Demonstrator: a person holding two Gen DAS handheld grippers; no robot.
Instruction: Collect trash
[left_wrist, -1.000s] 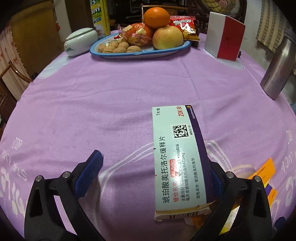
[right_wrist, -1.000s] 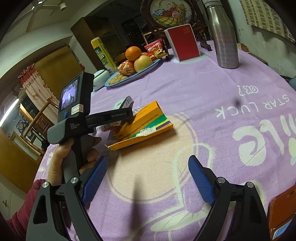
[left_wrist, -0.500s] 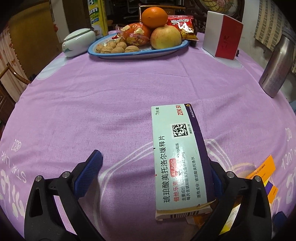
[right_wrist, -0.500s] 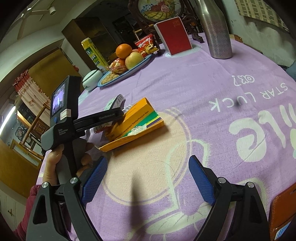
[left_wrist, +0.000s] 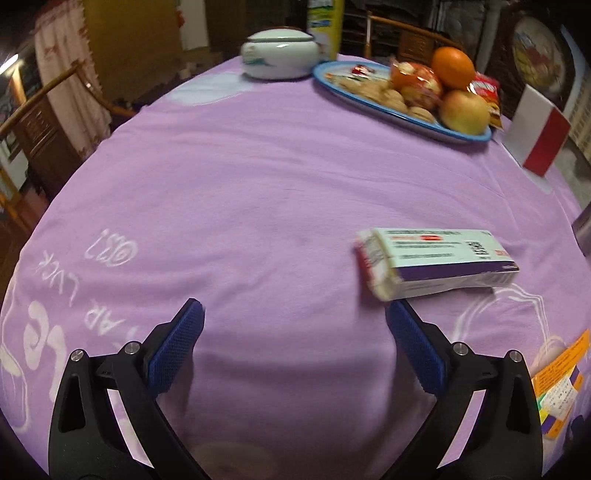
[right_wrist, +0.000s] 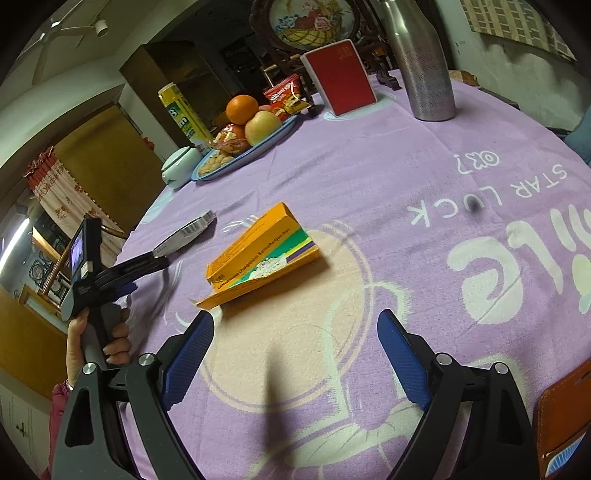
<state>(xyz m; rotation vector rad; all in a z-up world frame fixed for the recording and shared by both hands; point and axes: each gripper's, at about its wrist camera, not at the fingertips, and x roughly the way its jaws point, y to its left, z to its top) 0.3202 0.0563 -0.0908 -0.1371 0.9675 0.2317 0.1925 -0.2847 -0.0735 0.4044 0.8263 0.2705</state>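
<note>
A white and purple medicine box (left_wrist: 436, 260) lies flat on the purple tablecloth, just beyond my left gripper's right fingertip. My left gripper (left_wrist: 295, 336) is open and empty. The same box shows in the right wrist view (right_wrist: 188, 234), past the left gripper's fingers (right_wrist: 147, 263). An orange and green medicine box (right_wrist: 258, 254) lies on the cloth ahead of my right gripper (right_wrist: 295, 343), which is open and empty. Its corner shows at the right edge of the left wrist view (left_wrist: 557, 384).
A blue fruit tray (left_wrist: 369, 107) with an orange, apples and nuts stands at the back. A white lidded pot (left_wrist: 280, 53), a red and white box (right_wrist: 340, 77), a steel flask (right_wrist: 421, 59) and a brown wallet (right_wrist: 565, 417) are also on the table.
The white medicine box, held up against the left gripper's right finger before, now lies flat on the cloth. The left gripper has turned left. The right gripper has moved closer to the orange box.
</note>
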